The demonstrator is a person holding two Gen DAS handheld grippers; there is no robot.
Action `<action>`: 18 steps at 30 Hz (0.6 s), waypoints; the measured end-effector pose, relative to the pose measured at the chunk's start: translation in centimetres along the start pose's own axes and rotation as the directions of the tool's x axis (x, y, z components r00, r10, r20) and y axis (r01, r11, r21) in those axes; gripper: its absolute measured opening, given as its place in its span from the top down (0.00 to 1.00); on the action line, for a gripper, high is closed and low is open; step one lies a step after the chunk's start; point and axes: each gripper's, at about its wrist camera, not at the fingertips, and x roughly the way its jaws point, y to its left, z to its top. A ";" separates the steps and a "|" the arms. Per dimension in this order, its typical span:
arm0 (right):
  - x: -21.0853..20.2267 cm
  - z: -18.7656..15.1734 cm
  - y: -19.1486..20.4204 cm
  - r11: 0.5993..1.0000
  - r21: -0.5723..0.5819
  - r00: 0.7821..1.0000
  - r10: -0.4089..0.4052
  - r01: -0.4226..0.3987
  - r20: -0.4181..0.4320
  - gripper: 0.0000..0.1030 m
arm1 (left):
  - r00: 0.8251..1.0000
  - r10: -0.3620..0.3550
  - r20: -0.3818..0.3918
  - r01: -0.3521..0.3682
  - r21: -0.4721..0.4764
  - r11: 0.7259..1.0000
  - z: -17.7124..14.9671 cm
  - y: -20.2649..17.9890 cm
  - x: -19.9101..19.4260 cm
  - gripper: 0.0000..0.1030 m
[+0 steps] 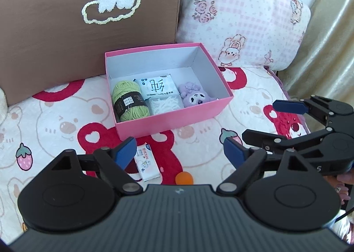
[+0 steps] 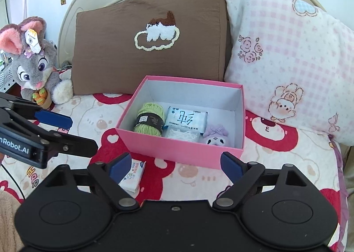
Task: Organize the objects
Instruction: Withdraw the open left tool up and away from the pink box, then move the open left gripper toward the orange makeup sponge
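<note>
Both grippers hover just short of the pink box (image 1: pixel 174 117) on the bed, the left gripper (image 1: pixel 179 152) and right gripper (image 2: pixel 174 164) spread wide and empty. Yarn (image 1: pixel 127 102), a wipes pack (image 1: pixel 158 86) and a purple plush (image 1: pixel 194 96) already sit inside. Still out, just before the box's near wall: a tissue packet (image 1: pixel 147 163) and an orange ball (image 1: pixel 183 178). Next likely comes closing on the packet and lifting it over that wall; the box's back half is free.

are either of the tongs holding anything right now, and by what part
Nothing is held. The left tongs and right tongs both stand open and empty above the blanket, short of the pink box.
</note>
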 end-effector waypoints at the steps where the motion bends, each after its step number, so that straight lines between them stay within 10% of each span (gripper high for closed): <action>1: -0.2 -0.1 0.0 1.000 -0.001 1.000 0.003 -0.003 0.000 0.12 | 1.000 0.000 0.002 0.000 0.006 1.000 -0.2 -0.2 -0.2 0.15; 18: -0.9 -4.7 0.6 0.988 -0.103 0.993 0.117 -0.117 -0.012 0.09 | 0.999 -0.024 -0.047 0.023 -0.018 1.000 -3.3 -0.9 1.3 0.03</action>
